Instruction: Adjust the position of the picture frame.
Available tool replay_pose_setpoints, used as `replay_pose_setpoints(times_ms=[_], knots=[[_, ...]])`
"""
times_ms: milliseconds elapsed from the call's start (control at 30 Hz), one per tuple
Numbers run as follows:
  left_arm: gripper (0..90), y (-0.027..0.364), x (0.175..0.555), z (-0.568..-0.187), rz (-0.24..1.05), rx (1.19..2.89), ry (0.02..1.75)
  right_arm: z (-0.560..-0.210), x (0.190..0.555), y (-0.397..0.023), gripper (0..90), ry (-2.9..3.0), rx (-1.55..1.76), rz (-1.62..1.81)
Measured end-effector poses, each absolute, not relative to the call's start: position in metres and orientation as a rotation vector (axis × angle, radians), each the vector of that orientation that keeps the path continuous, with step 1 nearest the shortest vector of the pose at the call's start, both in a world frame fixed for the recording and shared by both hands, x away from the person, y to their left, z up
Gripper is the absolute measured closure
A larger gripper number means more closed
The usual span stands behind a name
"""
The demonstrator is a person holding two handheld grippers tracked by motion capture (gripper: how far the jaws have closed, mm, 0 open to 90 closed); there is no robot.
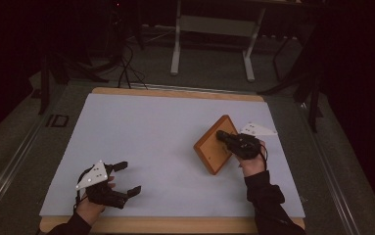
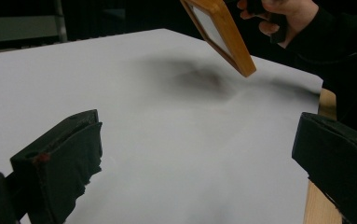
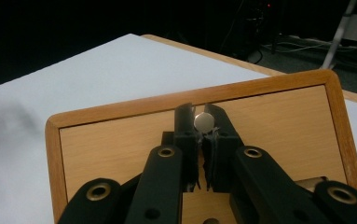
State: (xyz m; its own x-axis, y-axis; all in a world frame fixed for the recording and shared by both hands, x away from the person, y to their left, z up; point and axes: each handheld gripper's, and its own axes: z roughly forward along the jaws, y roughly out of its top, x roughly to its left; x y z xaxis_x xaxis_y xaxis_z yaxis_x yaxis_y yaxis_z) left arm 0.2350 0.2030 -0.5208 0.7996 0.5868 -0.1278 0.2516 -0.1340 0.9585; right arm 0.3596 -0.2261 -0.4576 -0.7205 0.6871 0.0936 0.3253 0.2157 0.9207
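Wooden tray (image 1: pixel 215 145) lifted off the white table (image 1: pixel 165 147) at right, empty, right gripper (image 3: pixel 203 125) clamped on its small metal knob (image 3: pixel 203 122), left gripper (image 1: pixel 125 178) released, near left.

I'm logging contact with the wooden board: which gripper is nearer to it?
The right gripper: it is shut on the small knob of the wooden board. The left gripper rests open, well apart, near the table's front edge.
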Motion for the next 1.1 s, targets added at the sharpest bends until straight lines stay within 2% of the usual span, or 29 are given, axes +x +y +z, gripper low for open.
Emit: replay_pose_setpoints(times_ms=[333, 667, 1100], knots=[[1.8, 0.201, 0.234, -0.521, 0.323, 1.723, 0.638, -0.47, 0.343, -0.201, 85.1, 2.201, 0.951, 1.481], [1.8, 0.201, 0.234, -0.521, 0.318, 1.726, 0.631, -0.494, 0.353, -0.186, 85.1, 2.238, 1.007, 1.478], [1.8, 0.2, 0.234, -0.521, 0.316, 1.734, 0.625, -0.505, 0.372, -0.157, 85.0, 2.271, 1.005, 1.422]])
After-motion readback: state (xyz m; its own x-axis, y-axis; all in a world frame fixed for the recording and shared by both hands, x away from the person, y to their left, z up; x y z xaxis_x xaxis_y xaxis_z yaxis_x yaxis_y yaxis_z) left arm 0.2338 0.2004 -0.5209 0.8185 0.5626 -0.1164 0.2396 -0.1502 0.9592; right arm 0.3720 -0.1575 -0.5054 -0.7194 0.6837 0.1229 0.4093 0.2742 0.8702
